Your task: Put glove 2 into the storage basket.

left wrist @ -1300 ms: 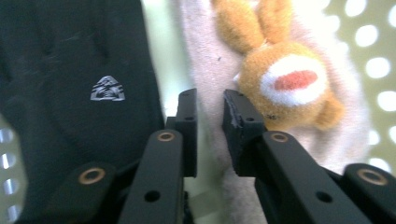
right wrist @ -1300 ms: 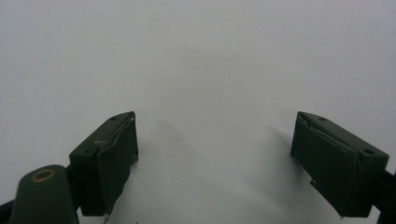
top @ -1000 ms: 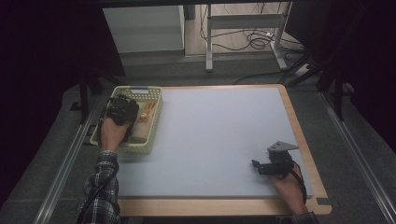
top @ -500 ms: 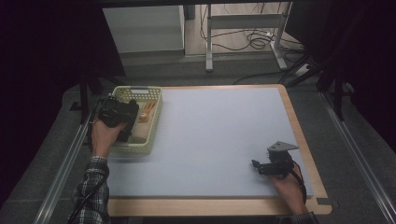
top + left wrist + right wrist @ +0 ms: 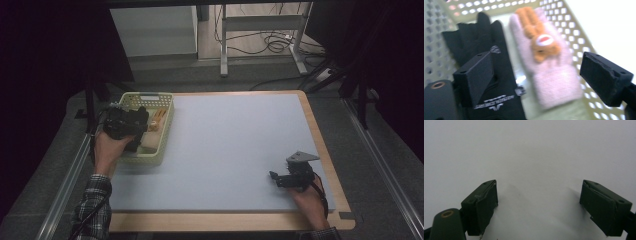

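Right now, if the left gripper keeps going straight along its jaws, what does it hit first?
Probably the pink glove, which lies in the basket between the open jaws of the left gripper. The black glove sits under the left jaw. Jaws have just been opening, gripping nothing. Depth is unclear.

From my high view the room is dim and its edges fall to black, with only the pale table (image 5: 235, 150) lit evenly. My left gripper view is motion-blurred and washed out at upper right. My right gripper view is soft, with faint shadows under the jaws.
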`<state>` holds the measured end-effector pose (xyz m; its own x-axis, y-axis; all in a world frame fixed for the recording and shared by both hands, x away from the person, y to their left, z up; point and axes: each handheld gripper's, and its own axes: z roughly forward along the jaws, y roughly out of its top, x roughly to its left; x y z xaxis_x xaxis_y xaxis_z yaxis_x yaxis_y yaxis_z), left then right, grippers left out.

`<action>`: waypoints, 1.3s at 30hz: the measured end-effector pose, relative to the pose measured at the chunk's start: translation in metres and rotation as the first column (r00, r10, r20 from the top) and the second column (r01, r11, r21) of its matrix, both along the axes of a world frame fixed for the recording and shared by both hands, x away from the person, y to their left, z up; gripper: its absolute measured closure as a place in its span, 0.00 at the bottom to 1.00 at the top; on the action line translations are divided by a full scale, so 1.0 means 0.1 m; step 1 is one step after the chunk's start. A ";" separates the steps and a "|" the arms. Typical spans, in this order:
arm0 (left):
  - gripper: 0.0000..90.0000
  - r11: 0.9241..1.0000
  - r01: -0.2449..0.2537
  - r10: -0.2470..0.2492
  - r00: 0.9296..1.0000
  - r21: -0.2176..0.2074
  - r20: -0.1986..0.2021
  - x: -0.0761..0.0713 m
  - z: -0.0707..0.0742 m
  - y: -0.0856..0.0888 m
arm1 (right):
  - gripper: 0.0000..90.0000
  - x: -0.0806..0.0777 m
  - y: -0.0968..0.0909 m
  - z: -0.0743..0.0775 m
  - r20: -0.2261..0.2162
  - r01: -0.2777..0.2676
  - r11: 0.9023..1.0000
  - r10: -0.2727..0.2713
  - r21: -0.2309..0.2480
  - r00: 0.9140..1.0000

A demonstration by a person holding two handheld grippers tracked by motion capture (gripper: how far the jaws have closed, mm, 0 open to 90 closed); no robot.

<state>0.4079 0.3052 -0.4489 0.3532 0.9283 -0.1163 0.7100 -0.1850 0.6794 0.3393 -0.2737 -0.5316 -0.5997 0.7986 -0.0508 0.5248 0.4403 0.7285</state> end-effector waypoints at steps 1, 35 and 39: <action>0.11 1.000 0.014 -0.014 1.000 0.006 0.003 -0.02 0.02 -0.02 | 0.16 0.00 0.00 0.00 0.000 0.000 1.000 0.000 0.000 1.000; 0.00 0.949 0.313 -0.317 0.938 0.045 0.141 -0.58 0.05 -1.14 | 0.16 0.00 0.00 0.00 0.000 0.000 1.000 0.000 -0.002 1.000; 0.00 0.936 0.349 -0.352 0.925 0.044 0.145 -0.65 -0.01 -1.27 | 0.16 0.00 0.00 0.00 0.001 0.000 1.000 0.000 -0.003 1.000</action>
<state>0.3428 0.1778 -0.4502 0.6685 0.7434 -0.0228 0.4892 -0.4164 0.7663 0.3393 -0.2737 -0.5313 -0.6000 0.7982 -0.0533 0.5239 0.4424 0.7278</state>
